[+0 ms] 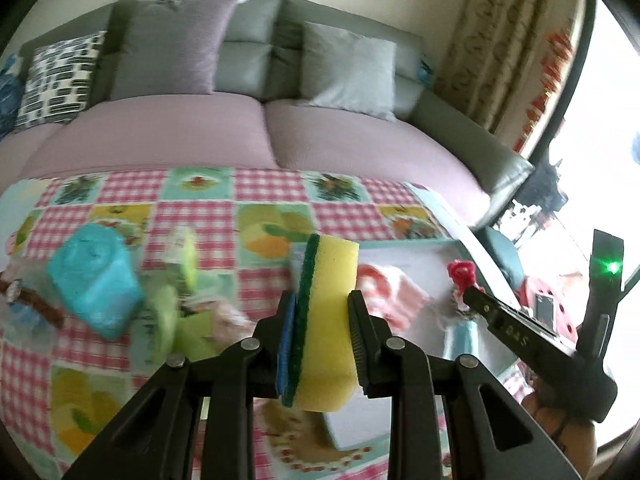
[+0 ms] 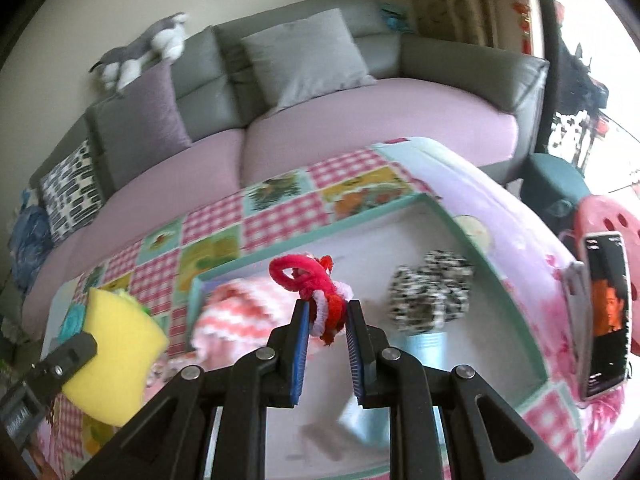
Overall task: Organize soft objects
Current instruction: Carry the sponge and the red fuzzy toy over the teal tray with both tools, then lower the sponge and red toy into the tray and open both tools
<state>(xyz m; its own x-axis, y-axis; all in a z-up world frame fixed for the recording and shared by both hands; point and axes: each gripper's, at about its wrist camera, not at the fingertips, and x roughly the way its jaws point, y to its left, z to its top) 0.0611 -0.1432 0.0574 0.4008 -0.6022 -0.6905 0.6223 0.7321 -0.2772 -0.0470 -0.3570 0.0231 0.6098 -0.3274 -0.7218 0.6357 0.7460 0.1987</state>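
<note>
Two soft things are in hand at once. From the left wrist, the left tongs (image 1: 322, 320) pinch a yellow sponge (image 1: 330, 320) with a green scouring face, held on edge across its thickness above the checked cloth (image 1: 192, 208) on the desk. It looks light and springy; the foam should give under the pads, so a squeeze through the middle, as here, seems safer than a corner. Left of it lie a blue sponge (image 1: 94, 284) and some green pieces (image 1: 180, 316), blurred. To the right sits a shallow tray (image 1: 408, 248) with a pink knit cloth (image 1: 388, 292) already inside.

From the right wrist, the right tongs (image 2: 327, 320) are closed on a red pipe-cleaner bundle (image 2: 316, 292) wound with white, gripped low at its knot, held above the tray (image 2: 504, 296). It seems nearly weightless, fuzzy and wiry, easy to bend and likely to snag. Inside the tray lie the pink knit cloth (image 2: 236, 308) and a black-and-white speckled scrunchie (image 2: 430, 292); both crowd the floor beneath. A phone (image 2: 606, 312) stands just beyond the tray's right wall. The yellow sponge (image 2: 116, 356) shows at left, close enough that the two tools could bump.
</note>
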